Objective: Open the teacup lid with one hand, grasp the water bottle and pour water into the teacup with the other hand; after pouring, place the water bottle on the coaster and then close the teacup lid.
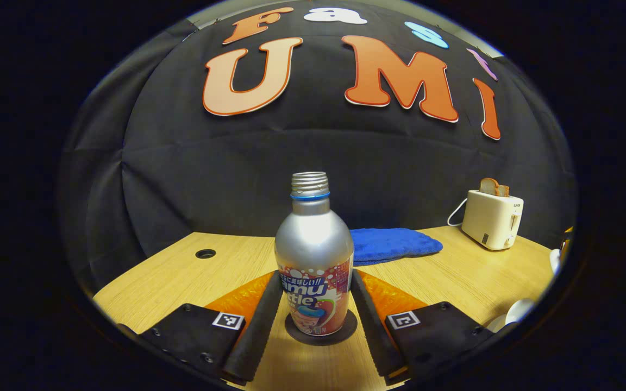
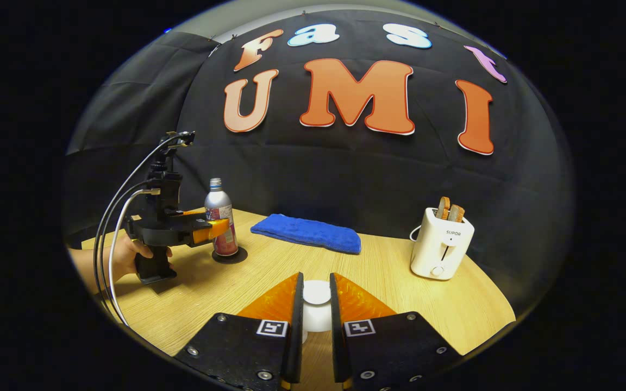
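I read the water bottle [image 1: 314, 255] as upright on its dark coaster [image 1: 321, 332], set between the left gripper [image 1: 315, 320] jaws, which flank its sides closely; whether they press it I cannot tell. The right gripper [image 2: 313, 317] jaws stand narrow around the white teacup lid [image 2: 317, 292], seemingly gripping it.

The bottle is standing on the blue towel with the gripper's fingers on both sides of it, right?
Not quite. The bottle stands on a dark round coaster, not on the blue towel, which lies farther back on the table. The left gripper does have a finger on each side. The left gripper view shows it.
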Demonstrator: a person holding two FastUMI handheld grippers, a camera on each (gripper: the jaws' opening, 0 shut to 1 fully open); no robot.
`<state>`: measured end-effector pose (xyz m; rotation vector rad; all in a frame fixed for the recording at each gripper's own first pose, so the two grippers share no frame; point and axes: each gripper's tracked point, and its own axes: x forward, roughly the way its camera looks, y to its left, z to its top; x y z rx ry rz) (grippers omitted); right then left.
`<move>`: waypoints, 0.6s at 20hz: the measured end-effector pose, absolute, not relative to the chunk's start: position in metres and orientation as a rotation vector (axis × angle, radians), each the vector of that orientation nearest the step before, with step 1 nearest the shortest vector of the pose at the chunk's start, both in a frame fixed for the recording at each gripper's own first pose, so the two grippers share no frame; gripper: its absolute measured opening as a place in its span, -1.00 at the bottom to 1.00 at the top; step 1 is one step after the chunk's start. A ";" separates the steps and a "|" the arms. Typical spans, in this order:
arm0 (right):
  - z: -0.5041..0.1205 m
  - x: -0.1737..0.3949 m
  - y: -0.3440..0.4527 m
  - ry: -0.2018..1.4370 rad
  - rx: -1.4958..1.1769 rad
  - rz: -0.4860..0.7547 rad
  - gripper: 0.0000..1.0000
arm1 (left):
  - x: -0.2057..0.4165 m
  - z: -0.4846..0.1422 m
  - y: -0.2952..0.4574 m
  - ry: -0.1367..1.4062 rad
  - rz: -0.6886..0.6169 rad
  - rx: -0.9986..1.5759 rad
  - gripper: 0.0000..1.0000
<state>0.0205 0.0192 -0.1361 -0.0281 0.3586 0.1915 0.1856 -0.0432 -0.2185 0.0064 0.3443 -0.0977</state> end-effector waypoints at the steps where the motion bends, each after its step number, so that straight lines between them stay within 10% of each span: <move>1: -0.138 0.020 0.021 0.363 -0.028 0.198 -0.53 | 0.187 -0.223 -0.045 0.355 -0.106 0.001 0.64; 12: -0.159 0.018 0.045 0.426 -0.019 0.245 -0.52 | 0.172 -0.230 -0.041 0.409 -0.098 0.003 0.83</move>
